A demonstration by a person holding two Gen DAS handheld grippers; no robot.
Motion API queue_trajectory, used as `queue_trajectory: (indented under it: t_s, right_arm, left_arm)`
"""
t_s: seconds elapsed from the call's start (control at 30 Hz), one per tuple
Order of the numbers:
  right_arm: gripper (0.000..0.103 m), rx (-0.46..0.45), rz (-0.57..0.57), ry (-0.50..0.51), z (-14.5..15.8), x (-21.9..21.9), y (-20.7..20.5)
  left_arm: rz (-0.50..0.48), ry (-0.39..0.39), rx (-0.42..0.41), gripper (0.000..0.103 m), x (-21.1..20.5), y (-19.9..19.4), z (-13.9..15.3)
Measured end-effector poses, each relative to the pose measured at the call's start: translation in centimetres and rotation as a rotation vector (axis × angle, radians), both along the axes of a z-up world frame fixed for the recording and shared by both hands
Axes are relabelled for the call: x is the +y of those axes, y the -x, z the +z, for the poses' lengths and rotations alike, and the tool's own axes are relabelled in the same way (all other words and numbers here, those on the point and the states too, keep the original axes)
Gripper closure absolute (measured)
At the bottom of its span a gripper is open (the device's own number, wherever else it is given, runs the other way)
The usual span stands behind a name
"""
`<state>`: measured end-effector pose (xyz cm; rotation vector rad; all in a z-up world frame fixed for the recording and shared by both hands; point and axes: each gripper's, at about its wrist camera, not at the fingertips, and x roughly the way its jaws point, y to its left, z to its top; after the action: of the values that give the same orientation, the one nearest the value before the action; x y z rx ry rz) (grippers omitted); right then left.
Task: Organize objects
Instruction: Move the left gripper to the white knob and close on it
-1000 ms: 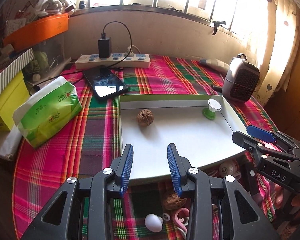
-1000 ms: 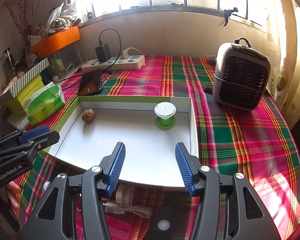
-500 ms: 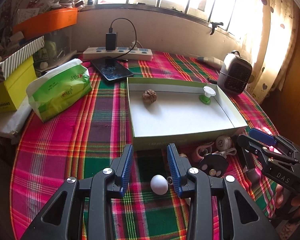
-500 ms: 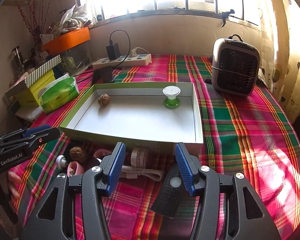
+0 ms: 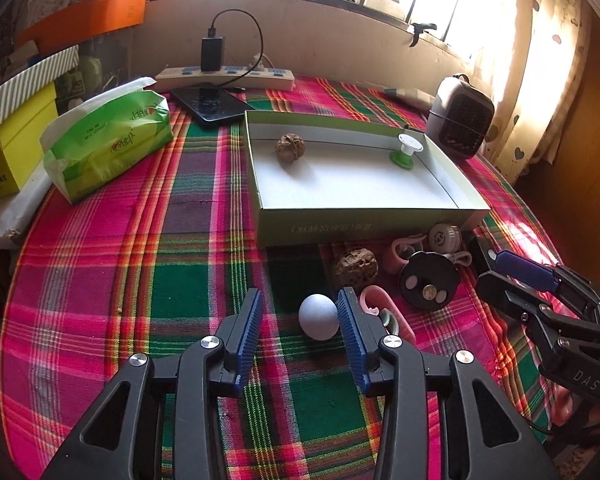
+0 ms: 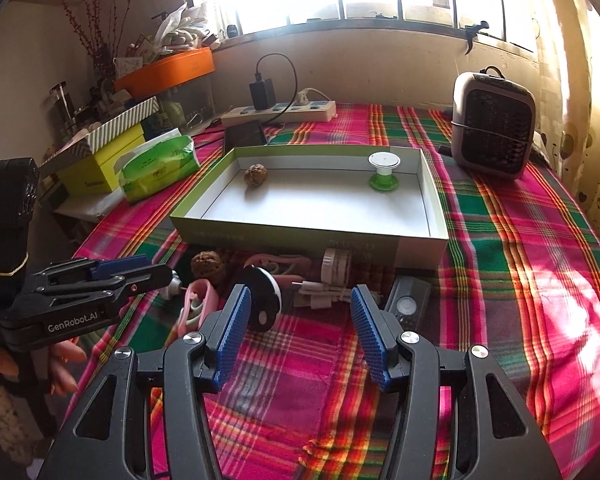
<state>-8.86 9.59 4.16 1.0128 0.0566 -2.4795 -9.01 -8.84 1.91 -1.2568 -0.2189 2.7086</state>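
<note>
A shallow green-and-white box (image 5: 364,218) (image 6: 308,236) sits on the plaid cloth, holding a walnut (image 5: 290,147) (image 6: 256,175) and a green-and-white spool (image 5: 407,152) (image 6: 384,171). In front of it lie a second walnut (image 5: 355,269) (image 6: 208,265), pink clips (image 5: 384,312) (image 6: 198,304), a black round disc (image 5: 428,280) (image 6: 262,300), a white cable reel (image 5: 444,237) (image 6: 336,266) and a dark remote (image 6: 408,304). My left gripper (image 5: 300,316) is open, its jaws either side of a white egg (image 5: 318,317). My right gripper (image 6: 300,324) is open and empty, just short of the clutter.
A green tissue pack (image 5: 108,140), yellow boxes (image 5: 12,152), a phone (image 5: 212,106) and a power strip (image 5: 228,77) stand at the back left. A small grey heater (image 6: 494,136) stands at the back right. The table edge runs near the left.
Both grippers have pulled back from over the box toward the near table edge. The white egg now lies between my left gripper's jaws. Both jaws have stayed open.
</note>
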Motion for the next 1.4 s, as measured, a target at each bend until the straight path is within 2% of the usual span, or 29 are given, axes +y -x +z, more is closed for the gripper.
queue_trajectory:
  t_s: [0.2, 0.57, 0.63, 0.7, 0.8, 1.07, 1.4]
  right_arm:
    - [0.05, -0.002, 0.024, -0.01, -0.2, -0.7, -0.6]
    - [0.05, -0.016, 0.056, -0.032, -0.7, -2.0, -1.2]
    - [0.05, -0.018, 0.067, -0.04, -0.8, -2.4, -1.2]
    - [0.05, -0.022, 0.074, -0.046, -0.9, -2.7, -1.3]
    - [0.05, -0.03, 0.088, -0.052, -1.1, -3.2, -1.4]
    - [0.05, -0.034, 0.137, -0.076, -1.5, -4.9, -1.8]
    - [0.05, -0.065, 0.133, -0.085, -2.4, -6.5, -1.1]
  left_arm:
    - [-0.008, -0.008, -0.031, 0.066, 0.2, 0.5, -1.1]
    - [-0.005, -0.006, -0.017, 0.066, 0.1, 0.9, -1.2]
    - [-0.001, -0.014, -0.016, 0.068, -0.1, 0.9, -1.2]
    - [0.015, -0.016, -0.016, 0.076, -0.4, 0.8, -1.2]
    - [0.025, -0.036, -0.017, 0.08, -0.9, 0.6, -1.2]
    - [0.067, -0.046, -0.01, 0.083, -2.3, 0.0, -1.3]
    - [0.108, -0.055, -0.009, 0.083, -4.2, -1.1, -1.3]
